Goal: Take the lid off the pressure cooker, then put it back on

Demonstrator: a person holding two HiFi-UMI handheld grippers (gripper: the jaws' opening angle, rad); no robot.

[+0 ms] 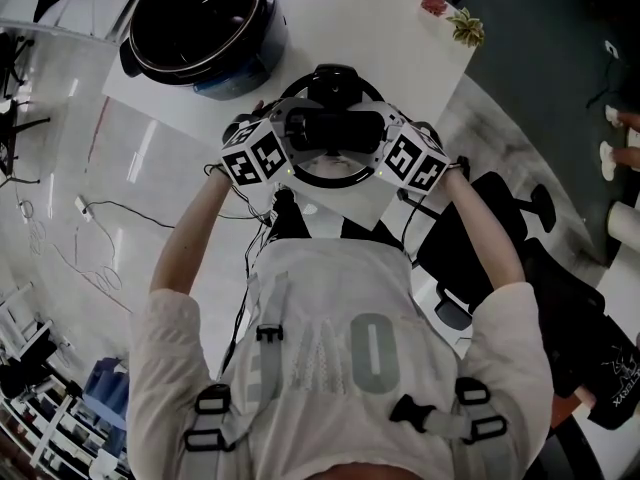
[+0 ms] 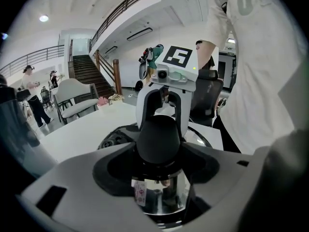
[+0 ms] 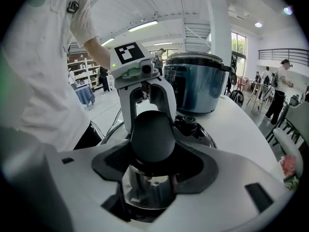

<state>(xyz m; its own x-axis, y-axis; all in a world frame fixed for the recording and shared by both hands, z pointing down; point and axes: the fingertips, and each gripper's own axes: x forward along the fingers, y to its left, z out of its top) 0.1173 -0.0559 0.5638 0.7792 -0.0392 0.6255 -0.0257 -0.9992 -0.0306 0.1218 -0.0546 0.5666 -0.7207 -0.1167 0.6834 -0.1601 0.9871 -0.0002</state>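
The round, chrome-rimmed pressure-cooker lid [image 1: 335, 171] is sitting off the dark, open cooker pot [image 1: 200, 18], which is standing well apart at 11 o'clock from it on the white table [image 1: 400, 38]. The lid is lying over the table's near part. The left tongs [image 1: 298, 128] at 9 o'clock and the right tongs [image 1: 380, 131] at 3 o'clock are facing each other, each clamping one end of the lid's black bar handle [image 1: 335, 128].
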